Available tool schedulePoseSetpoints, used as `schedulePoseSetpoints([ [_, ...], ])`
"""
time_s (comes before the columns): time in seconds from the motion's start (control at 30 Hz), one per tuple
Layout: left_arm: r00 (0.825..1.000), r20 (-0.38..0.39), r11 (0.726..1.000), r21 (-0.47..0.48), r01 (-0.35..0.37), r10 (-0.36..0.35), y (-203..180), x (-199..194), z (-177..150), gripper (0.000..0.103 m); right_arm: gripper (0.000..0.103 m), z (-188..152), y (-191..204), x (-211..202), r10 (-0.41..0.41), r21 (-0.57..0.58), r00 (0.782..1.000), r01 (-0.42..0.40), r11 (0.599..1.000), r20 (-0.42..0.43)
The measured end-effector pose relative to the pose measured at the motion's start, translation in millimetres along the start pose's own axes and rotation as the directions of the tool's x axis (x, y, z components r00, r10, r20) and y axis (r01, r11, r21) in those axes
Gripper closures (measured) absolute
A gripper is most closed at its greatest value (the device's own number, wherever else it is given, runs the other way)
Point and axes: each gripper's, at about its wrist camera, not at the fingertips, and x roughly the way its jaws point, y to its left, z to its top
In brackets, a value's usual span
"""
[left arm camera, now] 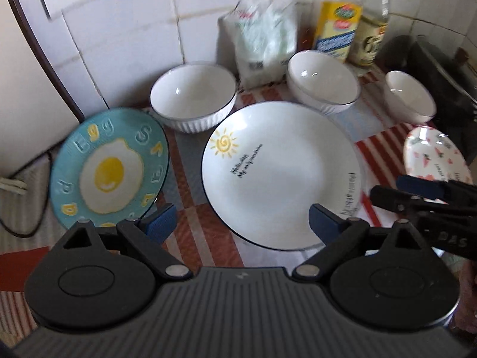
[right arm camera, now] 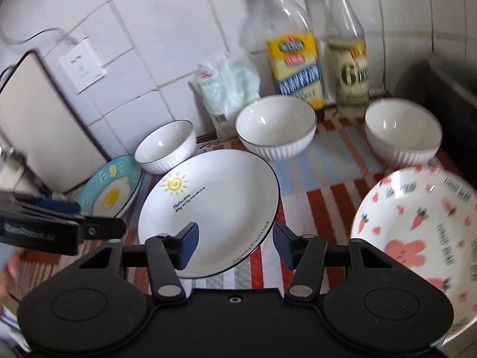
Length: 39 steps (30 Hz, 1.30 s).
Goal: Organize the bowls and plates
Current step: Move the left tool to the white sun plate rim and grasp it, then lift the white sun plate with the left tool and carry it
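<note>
Left gripper [left arm camera: 243, 226] spread wide, nothing held, hovering over near edge of round white plate w/ yellow sun drawing [left arm camera: 280, 173], rim partly between the blue pads, apart from them. Right gripper [right arm camera: 235, 243] about half open, empty, rim of same plate passing between its fingers, no contact seen. Round teal plate w/ fried-egg picture [left arm camera: 108, 168] just left, raised letters "EGG" readable. White plate w/ pink carrot print [right arm camera: 417, 238] to the right, text blurred. Three white ribbed bowls w/ dark rims behind plates: left [left arm camera: 193, 97], middle [left arm camera: 323, 82], right [left arm camera: 410, 95]. Sun plate text: "Hello day, My only sunshine". Two clear yellow-capped bottles [right arm camera: 293, 50] at tiled wall, labels unreadable.
</note>
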Motion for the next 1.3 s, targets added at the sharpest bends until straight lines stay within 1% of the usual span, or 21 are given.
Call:
schedulePoseSetpoints([
  [0.07, 1.0, -0.016, 0.999, -0.035, 0.01, -0.01, 9.7, 18.1, 1.8, 0.016, 0.044, -4.1, -6.6, 13.0, -0.01, 0.032, 1.0, 0.01, 0.999, 0.001],
  [0.13, 0.999, -0.037, 0.998, -0.059, 0.014, -0.016, 17.1, 35.7, 1.4, 0.026, 0.046, -6.9, -12.3, 23.0, -0.01, 0.057, 1.0, 0.01, 0.998, -0.004],
  [0.17, 0.999, -0.05, 0.998, -0.065, 0.01, -0.014, 20.3, 42.9, 1.2, 0.032, 0.048, -7.1, -15.2, 28.4, -0.007, 0.069, 1.0, 0.008, 0.998, -0.012],
  [0.23, 0.997, -0.073, 0.996, -0.083, 0.015, -0.021, 25.5, 56.7, -0.1, 0.039, 0.058, -5.9, -21.2, 36.4, -0.003, 0.094, 1.0, 0.005, 0.996, -0.027],
  [0.3, 0.996, -0.082, 0.995, -0.098, 0.027, -0.035, 29.2, 65.9, -2.1, 0.047, 0.063, -3.9, -26.1, 43.4, -0.006, 0.103, 0.999, 0.01, 0.995, -0.041],
  [0.33, 0.996, -0.087, 0.994, -0.104, 0.026, -0.035, 31.0, 70.2, -3.3, 0.05, 0.067, -3.8, -28.4, 45.9, -0.008, 0.105, 0.999, 0.013, 0.994, -0.046],
  [0.37, 0.995, -0.1, 0.994, -0.111, 0.005, -0.017, 33.1, 74.8, -4.6, 0.05, 0.068, -3.3, -30.4, 48.5, -0.007, 0.109, 0.999, 0.013, 0.994, -0.054],
  [0.47, 0.997, -0.075, 0.987, -0.161, 0.009, -0.021, 43.1, 77.9, -5.4, 0.05, 0.075, -3.9, -34.1, 54.9, -0.018, 0.11, 0.997, 0.026, 0.994, -0.069],
  [0.53, 0.998, -0.064, 0.983, -0.183, 0.013, -0.025, 46.3, 78.4, -3.2, 0.053, 0.076, -6.2, -36.7, 57.7, -0.018, 0.124, 0.998, 0.025, 0.992, -0.057],
  [0.57, 0.998, -0.054, 0.983, -0.185, 0.018, -0.029, 47.5, 79.0, -2.9, 0.057, 0.076, -7.2, -37.3, 58.5, -0.017, 0.138, 0.998, 0.025, 0.99, -0.056],
  [0.63, 0.998, -0.023, 0.981, -0.187, 0.045, -0.05, 48.0, 79.1, -2.4, 0.069, 0.077, -8.4, -36.4, 62.1, -0.017, 0.147, 0.998, 0.025, 0.989, -0.056],
  [0.67, 0.997, -0.016, 0.979, -0.192, 0.065, -0.069, 47.9, 79.4, -1.7, 0.079, 0.077, -9.0, -35.9, 64.2, -0.019, 0.147, 0.998, 0.028, 0.989, -0.057],
  [0.7, 0.996, -0.014, 0.976, -0.201, 0.084, -0.088, 47.8, 80.0, -1.6, 0.079, 0.077, -9.3, -36.2, 67.4, -0.022, 0.154, 0.998, 0.031, 0.988, -0.061],
  [0.8, 0.996, 0.011, 0.972, -0.217, 0.09, -0.089, 48.9, 78.3, -5.5, 0.079, 0.077, -10.5, -38.7, 73.3, -0.013, 0.197, 0.999, 0.023, 0.98, -0.05],
  [0.87, 0.996, 0.023, 0.971, -0.222, 0.086, -0.084, 47.5, 76.8, -8.5, 0.079, 0.078, -9.5, -36.8, 76.0, -0.016, 0.203, 0.999, 0.026, 0.979, -0.048],
  [0.9, 0.997, 0.022, 0.972, -0.22, 0.081, -0.078, 47.4, 75.3, -10.3, 0.078, 0.083, -8.6, -34.9, 78.3, -0.007, 0.202, 0.998, 0.019, 0.979, -0.059],
  [1.0, 0.998, 0.007, 0.979, -0.194, 0.061, -0.061, 41.9, 77.0, -6.2, 0.078, 0.083, -4.3, -30.8, 81.1, -0.029, 0.182, 0.996, 0.045, 0.982, -0.089],
  [1.1, 0.997, 0.003, 0.98, -0.185, 0.078, -0.079, 44.1, 77.8, -6.0, 0.078, 0.084, 3.2, -35.6, 84.2, -0.017, 0.217, 0.99, 0.048, 0.975, -0.143],
  [1.2, 0.998, 0.002, 0.988, -0.142, 0.057, -0.057, 38.5, 76.2, -7.3, 0.077, 0.084, 4.4, -33.8, 84.8, -0.018, 0.189, 0.985, 0.051, 0.981, -0.169],
  [1.3, 0.999, -0.006, 0.998, -0.051, 0.038, -0.039, 30.6, 70.8, -6.6, 0.075, 0.084, 8.1, -38.8, 84.8, 0.005, 0.223, 0.976, 0.044, 0.974, -0.216],
])
